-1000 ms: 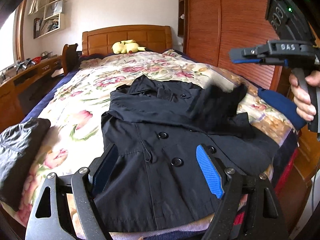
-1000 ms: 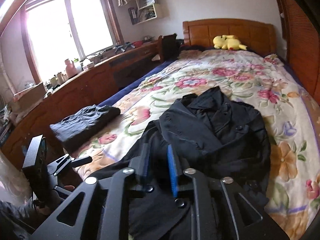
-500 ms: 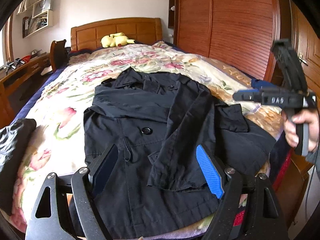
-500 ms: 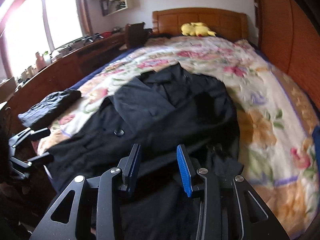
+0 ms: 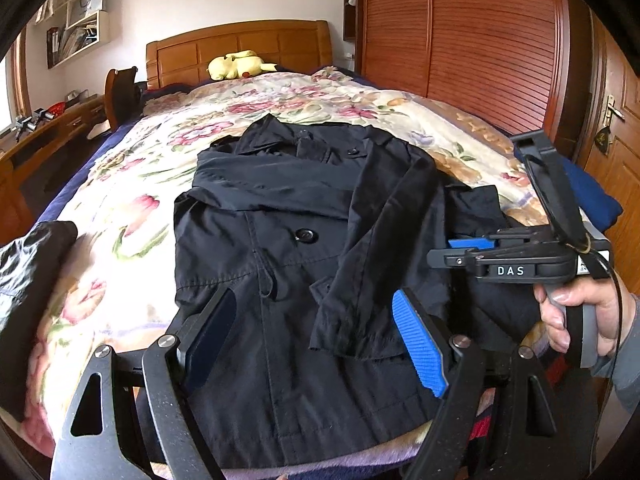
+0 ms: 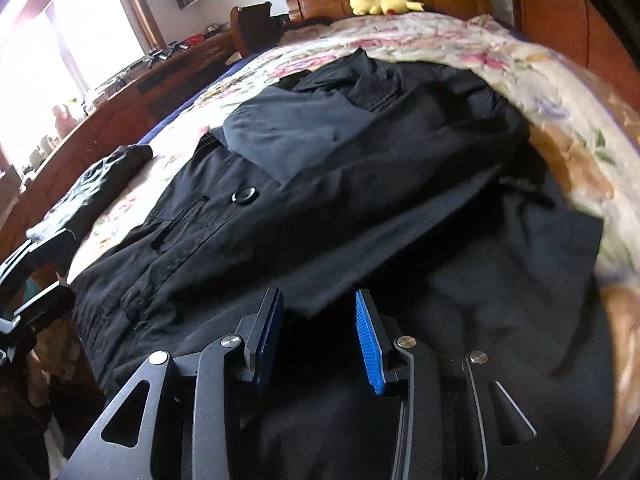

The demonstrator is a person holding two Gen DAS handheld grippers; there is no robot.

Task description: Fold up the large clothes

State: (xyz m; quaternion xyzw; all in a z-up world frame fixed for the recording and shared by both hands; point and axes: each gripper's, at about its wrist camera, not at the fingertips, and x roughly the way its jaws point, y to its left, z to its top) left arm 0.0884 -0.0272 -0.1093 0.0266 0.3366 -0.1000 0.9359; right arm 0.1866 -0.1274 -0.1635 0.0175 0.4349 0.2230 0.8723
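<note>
A black double-breasted coat (image 5: 280, 240) lies front up on the flowered quilt (image 5: 120, 200), collar toward the headboard. Its right sleeve (image 5: 380, 240) is folded diagonally across the front, and the left sleeve lies across the chest. My left gripper (image 5: 314, 308) hovers open and wide over the coat's hem, holding nothing. My right gripper (image 5: 452, 250), held by a hand, is low at the coat's right side. In the right wrist view the right gripper (image 6: 318, 300) stands open just above the coat (image 6: 320, 200), the cloth not pinched. The left gripper (image 6: 36, 276) shows at the left edge.
A folded dark garment (image 5: 28, 280) sits on the bed's near left corner. A yellow plush toy (image 5: 236, 66) lies by the wooden headboard. A wooden wardrobe (image 5: 480, 40) stands along the right, with a blue cloth (image 5: 592, 196) beside the bed. A long desk (image 6: 100, 120) runs under the window.
The right sleeve, blurred in mid-air a second ago, now lies across the coat's front. The right gripper has come down close to the coat's right side with wider jaws. The left gripper barely shifted.
</note>
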